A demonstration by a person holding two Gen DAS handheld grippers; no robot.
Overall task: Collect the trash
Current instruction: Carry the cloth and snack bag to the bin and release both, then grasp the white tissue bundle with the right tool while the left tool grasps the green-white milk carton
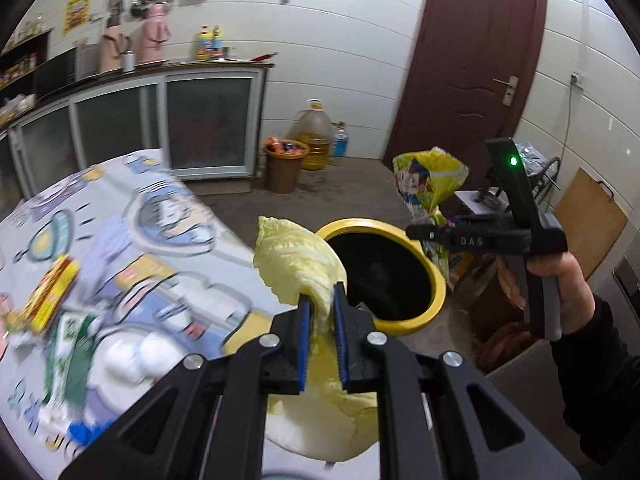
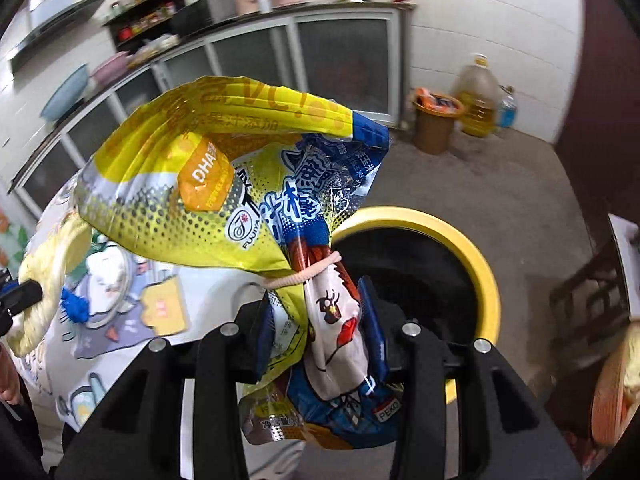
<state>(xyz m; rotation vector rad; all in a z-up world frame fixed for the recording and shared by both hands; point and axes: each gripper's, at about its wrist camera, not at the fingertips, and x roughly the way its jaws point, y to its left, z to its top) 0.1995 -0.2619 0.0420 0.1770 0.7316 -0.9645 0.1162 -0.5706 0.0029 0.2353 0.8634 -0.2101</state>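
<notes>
Left gripper (image 1: pixel 322 304) jaws pinching cabbage leaf (image 1: pixel 298 260), right gripper (image 2: pixel 322 308) jaws clamped on snack bag (image 2: pixel 224 168), both near yellow-rimmed bin (image 1: pixel 434 276)

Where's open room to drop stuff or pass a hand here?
Free: the mouth of the yellow bin, and the bare floor between it, the brown bin and the door. Crowded: the table with its packets, and the corner past the right gripper holding the snack bag.
</notes>
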